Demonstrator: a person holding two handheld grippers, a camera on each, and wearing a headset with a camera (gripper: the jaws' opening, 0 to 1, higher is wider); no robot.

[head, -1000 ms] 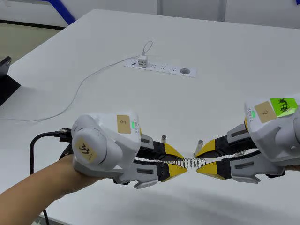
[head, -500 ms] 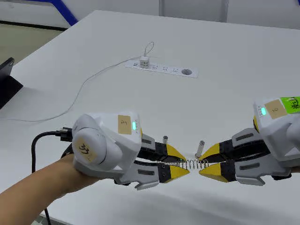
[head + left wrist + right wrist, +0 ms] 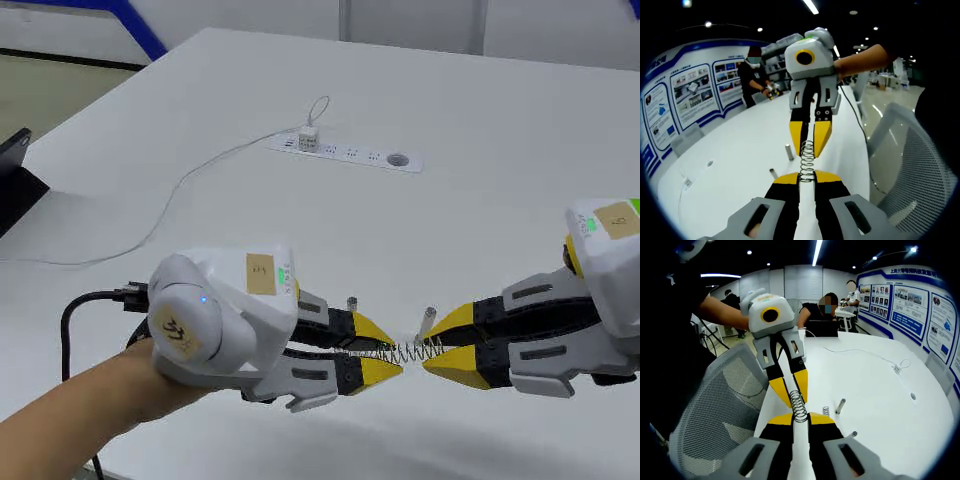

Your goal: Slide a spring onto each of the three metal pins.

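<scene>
Spring [image 3: 410, 351]: was held level between both grippers, over the worktop [image 3: 480, 180].
Left gripper [image 3: 395, 357]: jaws were closed on its 9 o'clock end.
Right gripper [image 3: 428, 352]: jaws were closed on its 3 o'clock end.
Metal pin [image 3: 427, 320]: stood upright at 12 o'clock.
Handling advice: free one end, tip the spring vertical, centre it over the pin.

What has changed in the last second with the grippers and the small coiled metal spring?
The right gripper narrowed its yellow-tipped jaws onto one end of the small coiled metal spring, and its body drew slightly rightward. The left gripper stayed shut on the other end. The two upright metal pins on the white table did not move.
</scene>
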